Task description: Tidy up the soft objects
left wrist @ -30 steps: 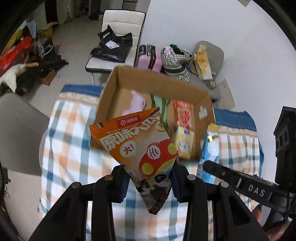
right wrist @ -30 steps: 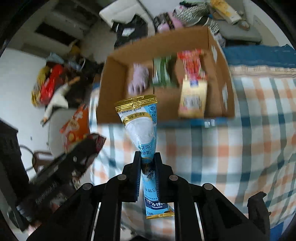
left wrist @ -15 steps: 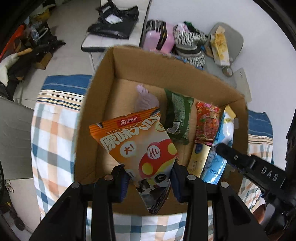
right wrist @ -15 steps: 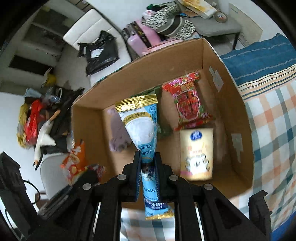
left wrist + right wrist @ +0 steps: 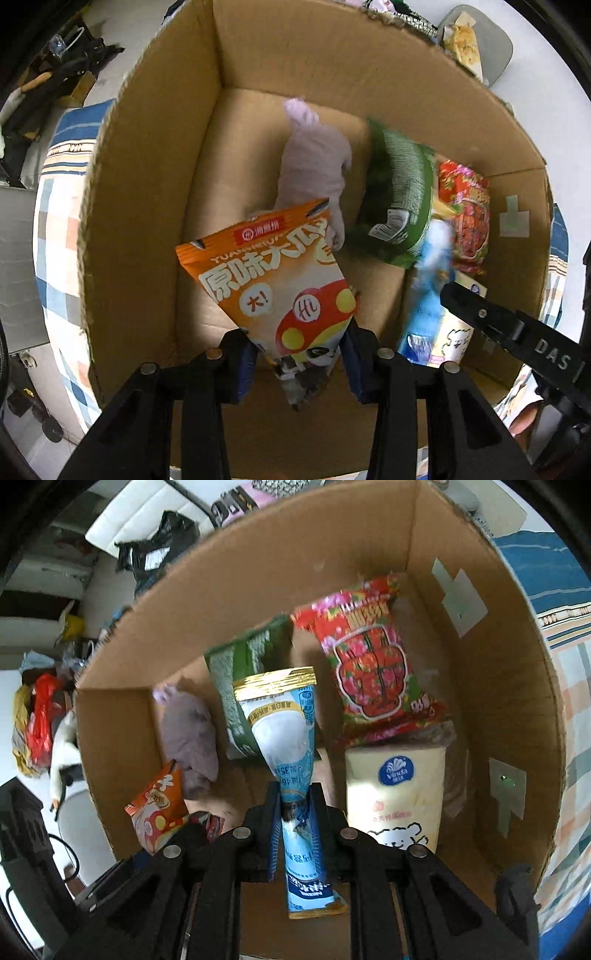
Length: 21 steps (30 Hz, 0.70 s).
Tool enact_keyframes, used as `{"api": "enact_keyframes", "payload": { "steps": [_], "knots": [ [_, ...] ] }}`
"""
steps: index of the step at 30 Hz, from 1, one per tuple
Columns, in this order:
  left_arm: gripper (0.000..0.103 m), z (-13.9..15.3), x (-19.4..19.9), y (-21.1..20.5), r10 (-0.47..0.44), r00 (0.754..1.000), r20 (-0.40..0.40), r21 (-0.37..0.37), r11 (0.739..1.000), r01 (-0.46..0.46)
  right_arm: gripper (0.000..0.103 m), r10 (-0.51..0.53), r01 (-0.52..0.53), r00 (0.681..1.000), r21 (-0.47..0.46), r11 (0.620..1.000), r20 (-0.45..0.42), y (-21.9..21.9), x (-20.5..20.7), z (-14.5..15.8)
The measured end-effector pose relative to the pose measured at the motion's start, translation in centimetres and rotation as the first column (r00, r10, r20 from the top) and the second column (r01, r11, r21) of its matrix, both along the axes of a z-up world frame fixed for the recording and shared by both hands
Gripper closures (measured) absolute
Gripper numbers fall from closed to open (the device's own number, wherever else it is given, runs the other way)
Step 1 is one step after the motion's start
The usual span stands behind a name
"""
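Seen from the left wrist, the left gripper [image 5: 301, 356] clamps an orange snack bag [image 5: 273, 280] by its lower end above the open cardboard box [image 5: 155, 155], where a lilac soft toy [image 5: 314, 166] lies beside a green packet [image 5: 402, 199]. From the right wrist, the right gripper [image 5: 295, 812] pinches a blue cone-shaped wrapper [image 5: 284, 731] over the same box, with a red packet [image 5: 373, 672] and a cream pouch [image 5: 397, 786] lying just right of it.
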<state>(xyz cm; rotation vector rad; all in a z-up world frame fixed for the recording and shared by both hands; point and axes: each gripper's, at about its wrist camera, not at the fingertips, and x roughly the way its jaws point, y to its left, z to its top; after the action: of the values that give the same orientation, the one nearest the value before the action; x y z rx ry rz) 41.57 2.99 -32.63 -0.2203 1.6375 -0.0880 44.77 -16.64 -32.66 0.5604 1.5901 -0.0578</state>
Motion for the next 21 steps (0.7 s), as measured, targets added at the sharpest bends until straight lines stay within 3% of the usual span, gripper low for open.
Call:
{"api": "enact_keyframes", "payload": {
  "steps": [3,6,8,15,21],
  "knots": [
    [0.064,-0.4,-0.3,0.0,-0.001,1.000,-0.018,-0.001,1.000,0.000,0.085,0.031,-0.031,0.999,0.002,1.000,-0.028,0.6,0.3,-0.8],
    [0.058,-0.3,-0.5,0.1,0.003,1.000,-0.012,-0.005,1.000,-0.003,0.073,0.067,-0.068,0.997,-0.012,0.998,-0.029,1.0,0.3,-0.8],
    [0.046,0.1,-0.7,0.1,0.001,1.000,0.006,-0.004,1.000,-0.001,0.068,0.090,-0.091,0.996,-0.025,0.996,-0.027,1.1,-0.1,-0.6],
    [0.017,2.7,-1.8,0.1,-0.015,0.996,0.093,0.035,0.999,0.012,0.054,0.205,-0.202,0.979,-0.132,0.970,0.007,2.3,-1.2,1.0],
    [0.012,5.5,-2.9,0.5,-0.049,0.980,0.191,0.104,0.994,0.030,0.037,0.297,-0.285,0.955,-0.232,0.930,0.014,3.3,-2.9,1.3]
  ]
}}
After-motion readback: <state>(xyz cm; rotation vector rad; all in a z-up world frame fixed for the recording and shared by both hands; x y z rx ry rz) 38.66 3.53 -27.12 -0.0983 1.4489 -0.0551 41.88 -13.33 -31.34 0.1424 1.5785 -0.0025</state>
